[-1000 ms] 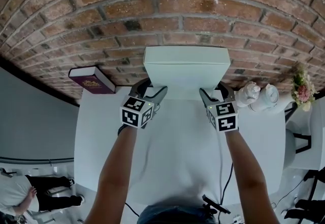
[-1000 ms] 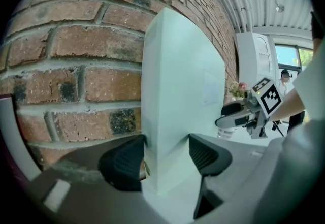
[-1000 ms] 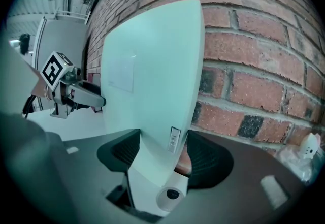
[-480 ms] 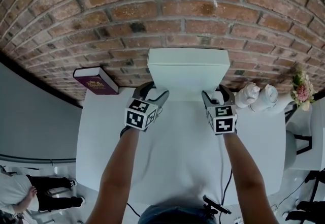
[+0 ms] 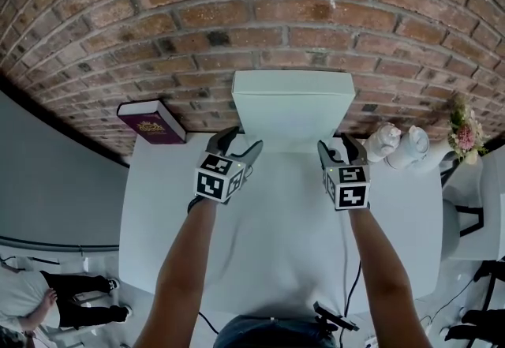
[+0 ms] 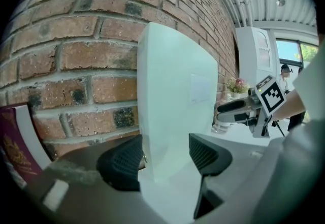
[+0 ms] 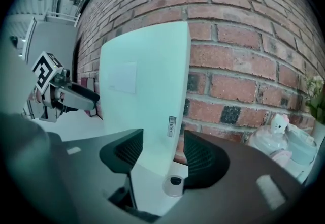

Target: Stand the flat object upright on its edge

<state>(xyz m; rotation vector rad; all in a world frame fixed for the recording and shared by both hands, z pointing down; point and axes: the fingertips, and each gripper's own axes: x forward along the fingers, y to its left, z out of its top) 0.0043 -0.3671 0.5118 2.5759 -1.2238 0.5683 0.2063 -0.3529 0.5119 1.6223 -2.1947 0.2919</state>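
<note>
A flat white box (image 5: 292,110) stands upright on its edge on the white table (image 5: 276,252), its back against the brick wall. My left gripper (image 5: 242,141) is at the box's lower left corner. In the left gripper view the box (image 6: 172,106) edge sits between the jaws of the left gripper (image 6: 165,159), with a gap at the right pad. My right gripper (image 5: 338,144) is at the lower right corner. Its jaws are closing with the box (image 7: 147,91) edge between them in the right gripper (image 7: 162,157) view, and I see no firm press.
A maroon book (image 5: 151,121) leans against the wall left of the box. White figurines (image 5: 398,145) and a small bunch of flowers (image 5: 464,129) stand at the table's right end. A person (image 5: 31,299) is on the floor at the lower left.
The box stays upright against the wall. Both grippers keep to its lower corners, shifting only slightly.
</note>
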